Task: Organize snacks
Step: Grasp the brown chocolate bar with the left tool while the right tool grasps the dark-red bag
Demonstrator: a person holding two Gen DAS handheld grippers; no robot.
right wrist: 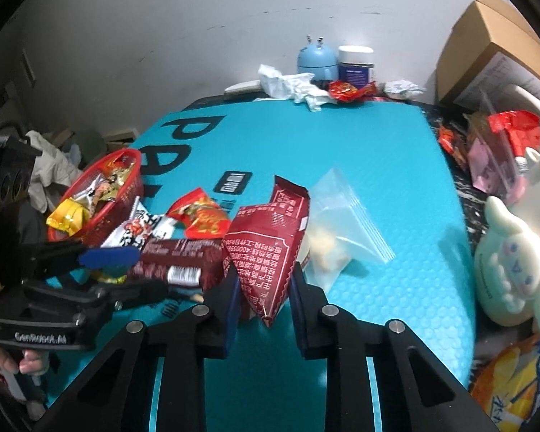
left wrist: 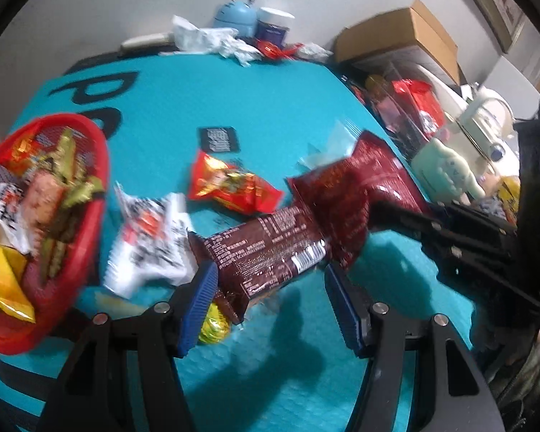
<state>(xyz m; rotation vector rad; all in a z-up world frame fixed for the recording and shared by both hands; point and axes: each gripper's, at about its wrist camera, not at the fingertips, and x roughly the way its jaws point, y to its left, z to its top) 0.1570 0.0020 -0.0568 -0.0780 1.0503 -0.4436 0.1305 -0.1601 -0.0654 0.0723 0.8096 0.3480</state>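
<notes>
Holding a dark red packet (right wrist: 266, 252) between its 2 blue pads, the right gripper (right wrist: 264, 291) has its jaws closed against the pouch's lower end, so the packet stands up and away from the tongs, its long axis running roughly along the fingers. In the left wrist view the same packet (left wrist: 356, 198) hangs from the right gripper (left wrist: 378, 212) above the teal mat (left wrist: 270, 100).

The left gripper (left wrist: 270, 288) has its jaws spread apart and clamps nothing. A brown snack bar (left wrist: 266, 252) lies just ahead of them, its long axis crossing the gap at a slant from the left pad up toward the right — its near end sits by the left pad, and its far end touches or overlaps the red packet. Whether that pad actually touches the wrapper cannot be told through the blur.

The red basket (left wrist: 100, 187), already holding several snacks, lies to the left, much nearer the left gripper. A white-and-black packet (left wrist: 151, 241) and an orange-red packet (left wrist: 230, 187) sit loose on the mat between basket and bar, and a clear zip bag (right wrist: 345, 223) lies just beyond the red packet.

The likely next step is carrying the red packet leftward to the basket — across the bar and the left gripper, which stand in the way.
</notes>
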